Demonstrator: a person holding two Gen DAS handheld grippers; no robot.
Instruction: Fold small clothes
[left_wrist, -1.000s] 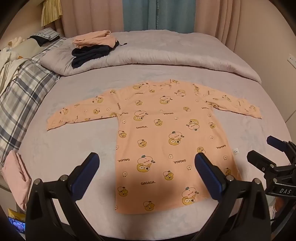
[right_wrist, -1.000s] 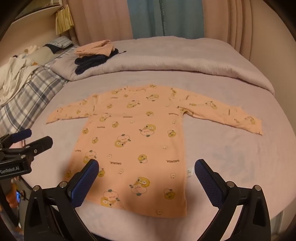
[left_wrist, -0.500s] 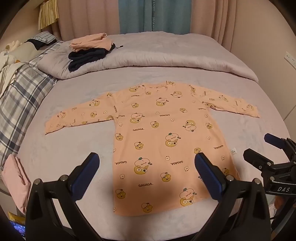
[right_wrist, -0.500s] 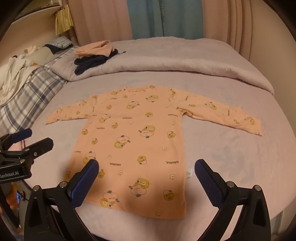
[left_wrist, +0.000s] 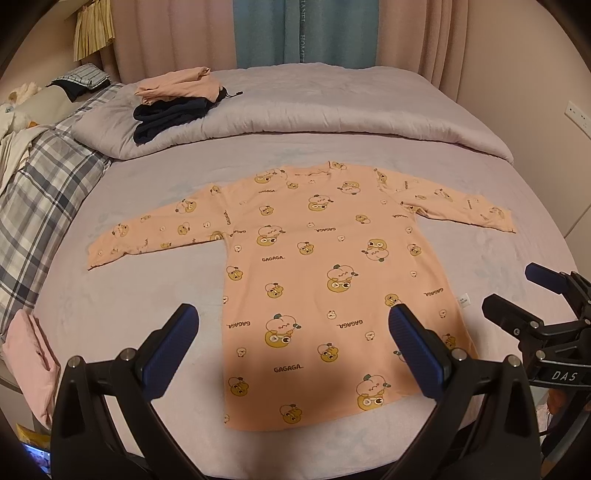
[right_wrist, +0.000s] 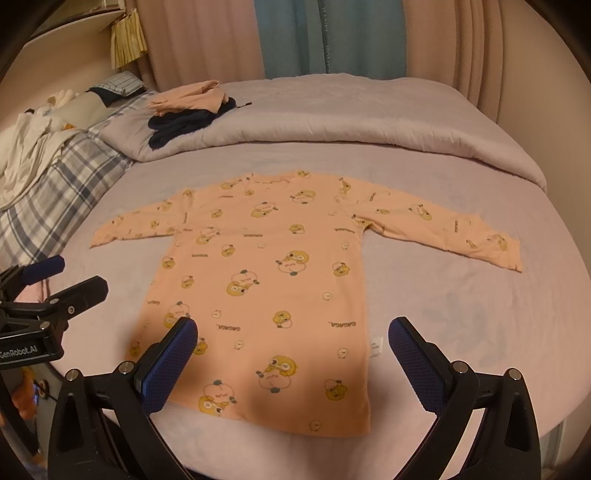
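Observation:
A small peach long-sleeved shirt (left_wrist: 314, 273) (right_wrist: 266, 273) printed with yellow cartoon ducks lies flat on the lilac bed, both sleeves spread out, hem towards me. My left gripper (left_wrist: 293, 332) hovers open above the hem's left half, holding nothing. Over the hem's right half my right gripper (right_wrist: 293, 341) is open too, also with nothing in it. Each gripper shows in the other's view: the right one (left_wrist: 543, 295) at the far right edge, the left one (right_wrist: 62, 278) at the far left edge.
A folded quilt (left_wrist: 332, 110) runs across the back of the bed, with a stack of folded peach and navy clothes (left_wrist: 177, 99) on it. A plaid blanket (left_wrist: 40, 192) lies at the left, a folded pink garment (left_wrist: 31, 362) at the near left edge. Curtains hang behind.
Both grippers have drawn back and risen slightly, so the shirt sits a little further away in each view. The shirt itself has not moved.

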